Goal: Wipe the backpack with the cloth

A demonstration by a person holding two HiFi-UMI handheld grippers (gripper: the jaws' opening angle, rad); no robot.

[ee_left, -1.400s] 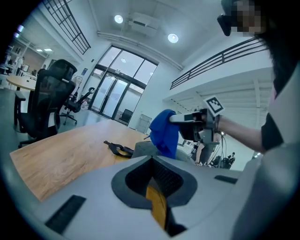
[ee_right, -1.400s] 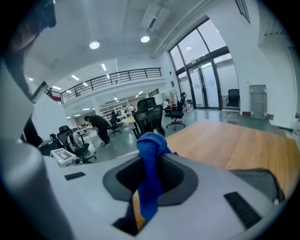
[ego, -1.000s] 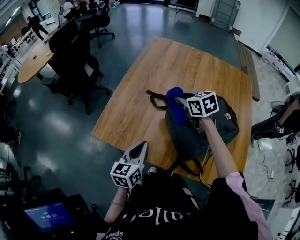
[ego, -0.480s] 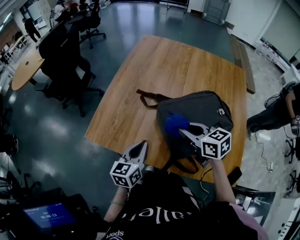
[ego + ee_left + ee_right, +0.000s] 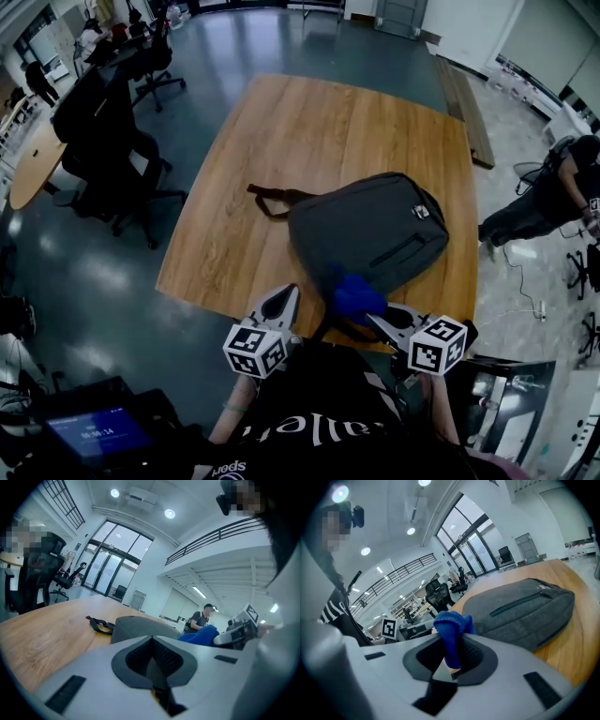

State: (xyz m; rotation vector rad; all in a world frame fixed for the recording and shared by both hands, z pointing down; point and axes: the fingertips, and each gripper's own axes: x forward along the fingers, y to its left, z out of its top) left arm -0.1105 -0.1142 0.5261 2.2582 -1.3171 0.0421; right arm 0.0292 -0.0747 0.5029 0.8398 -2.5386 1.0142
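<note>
Blue cloth (image 5: pixel 354 292) is sitting bunched between the clenched jaws of the right gripper (image 5: pixel 379 317), sticking out past their tips. Just ahead of that gripper, the grey backpack (image 5: pixel 375 234) is lying flat on the wooden table (image 5: pixel 309 141), its strap (image 5: pixel 272 199) trailing off to the left. The left gripper (image 5: pixel 281 302) is hovering near the right one's left side, jaws pressed together on nothing.

Backpack (image 5: pixel 375 234) hogs the worktop (image 5: pixel 319 131) from about 3 to 6 o'clock, with its strap (image 5: pixel 272 199) trailing out at 9. There's open wood from 9 round to 1 o'clock, so easy passing there. The near edge at 6 is crowded. The right hand-held gripper (image 5: pixel 372 317) pinches the cloth (image 5: pixel 354 295) at the bag's edge, and the left hand-held gripper (image 5: pixel 286 293) is just beside it. Office chairs (image 5: pixel 103 141) stand off at 10.
</note>
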